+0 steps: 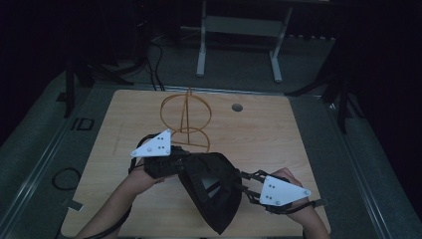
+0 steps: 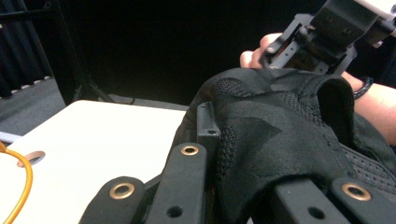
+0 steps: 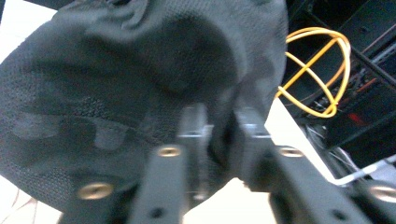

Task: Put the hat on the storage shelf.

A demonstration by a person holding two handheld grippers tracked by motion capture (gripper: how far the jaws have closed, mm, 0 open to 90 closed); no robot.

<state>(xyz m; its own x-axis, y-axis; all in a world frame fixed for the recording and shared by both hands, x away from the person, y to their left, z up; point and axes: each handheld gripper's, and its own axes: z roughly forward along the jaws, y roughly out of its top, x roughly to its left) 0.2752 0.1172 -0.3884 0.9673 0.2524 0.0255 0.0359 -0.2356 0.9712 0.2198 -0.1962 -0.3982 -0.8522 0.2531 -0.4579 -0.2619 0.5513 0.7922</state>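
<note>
A black mesh cap (image 1: 209, 191) hangs between the two grippers, just in front of the yellow wire stand (image 1: 186, 117) on the wooden table (image 1: 278, 144); the left gripper (image 1: 174, 162), nearest the stand, pinches one edge of the cap, its jaws pressed onto the fabric; the right gripper (image 1: 244, 181), farther from the stand, has its jaws closed on the opposite edge; the cap's brim droops toward the table's near edge.

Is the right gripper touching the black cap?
Touching. In the right gripper view, the right gripper has its jaws closed on a fold of the cap, with fabric pinched between them. The high view agrees.
</note>
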